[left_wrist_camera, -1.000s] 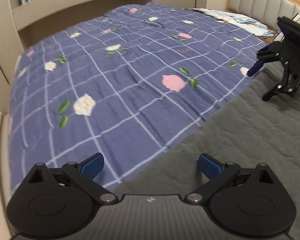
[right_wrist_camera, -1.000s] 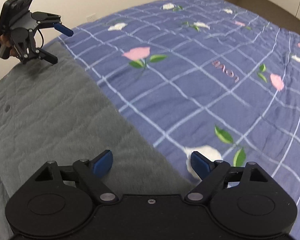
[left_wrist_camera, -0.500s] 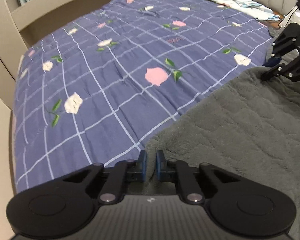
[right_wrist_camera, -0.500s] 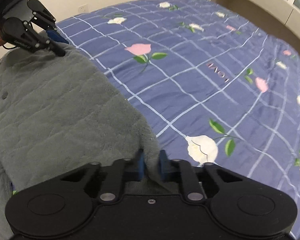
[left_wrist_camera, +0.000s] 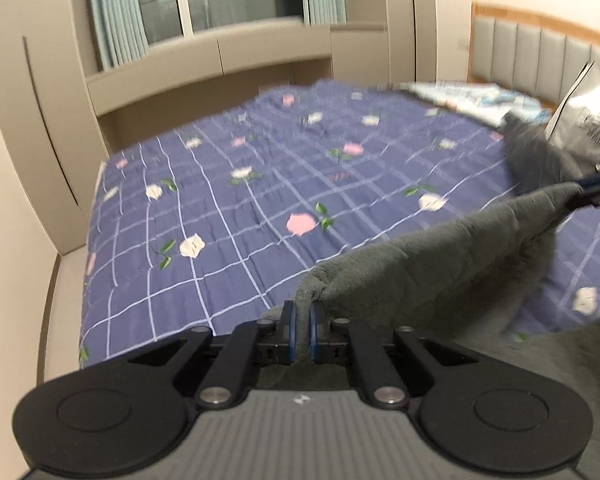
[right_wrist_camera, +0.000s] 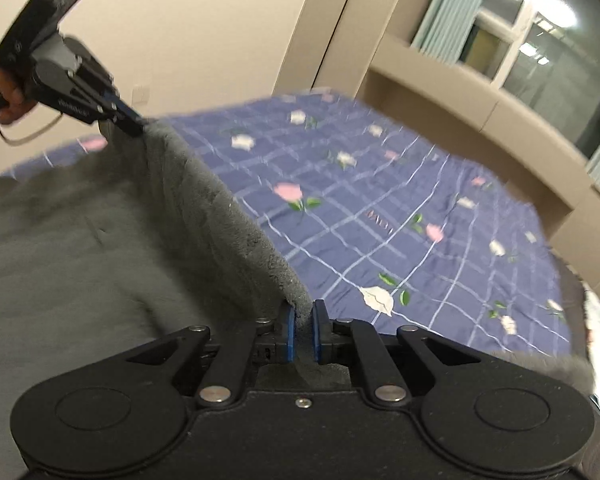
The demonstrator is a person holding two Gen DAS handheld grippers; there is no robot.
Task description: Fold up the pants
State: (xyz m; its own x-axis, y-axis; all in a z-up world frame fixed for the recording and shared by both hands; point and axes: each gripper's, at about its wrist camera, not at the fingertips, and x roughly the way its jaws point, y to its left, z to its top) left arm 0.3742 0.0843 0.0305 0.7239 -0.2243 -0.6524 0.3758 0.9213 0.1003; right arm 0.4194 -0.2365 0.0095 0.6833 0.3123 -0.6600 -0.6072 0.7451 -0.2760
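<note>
My left tongs are clamped on one corner of the grey fleece pants; my right tongs are clamped on the opposite corner of the same edge. That edge hangs stretched between both tongs, lifted clear of the bed, while the rest of the garment droops onto the blue checked floral bedspread. A headboard and a bag stand at the far right of the left wrist view.
</note>
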